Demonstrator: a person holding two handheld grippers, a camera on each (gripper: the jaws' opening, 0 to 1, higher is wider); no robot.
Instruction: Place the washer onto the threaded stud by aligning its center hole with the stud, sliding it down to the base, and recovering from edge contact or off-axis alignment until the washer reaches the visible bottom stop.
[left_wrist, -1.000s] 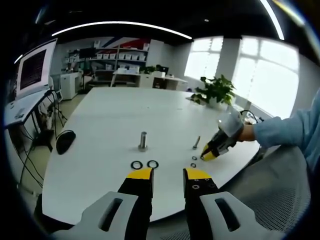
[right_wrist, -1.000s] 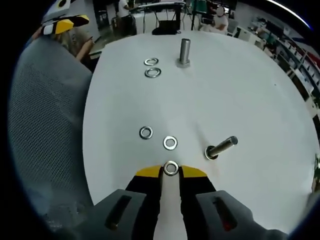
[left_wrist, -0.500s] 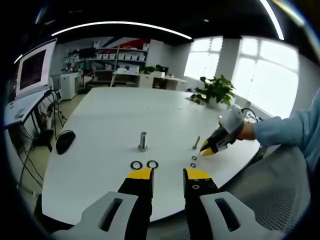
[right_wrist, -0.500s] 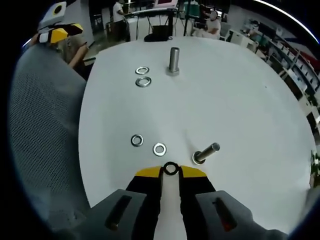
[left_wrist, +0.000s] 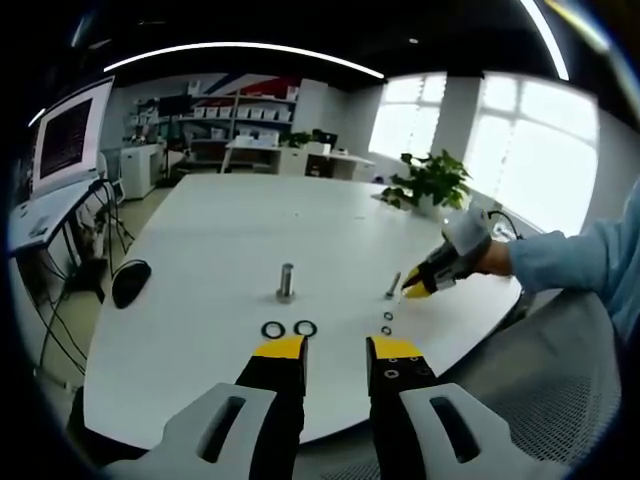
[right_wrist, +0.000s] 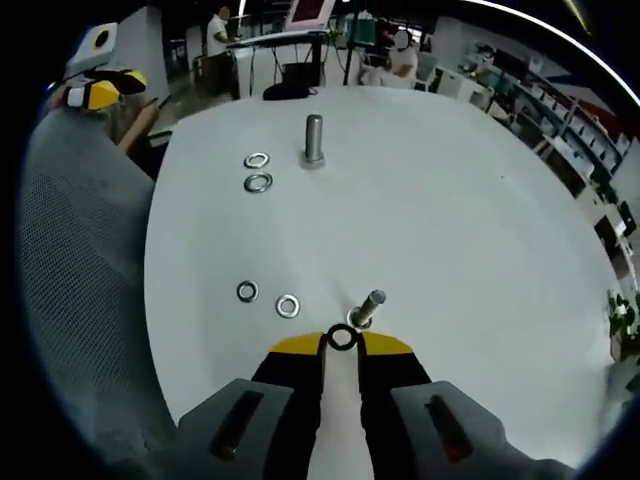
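While the right gripper (right_wrist: 342, 343) pinches one washer (right_wrist: 342, 338), four lie loose (two studs stand); the left gripper (left_wrist: 335, 349) gapes empty.

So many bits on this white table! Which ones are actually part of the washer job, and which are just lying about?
Part of the job:
- right gripper, shut on a washer
- small threaded stud just ahead of it

Lying about:
- two spare washers beside that stud
- larger stud with two bigger washers
- potted plant
- left gripper, idle and open
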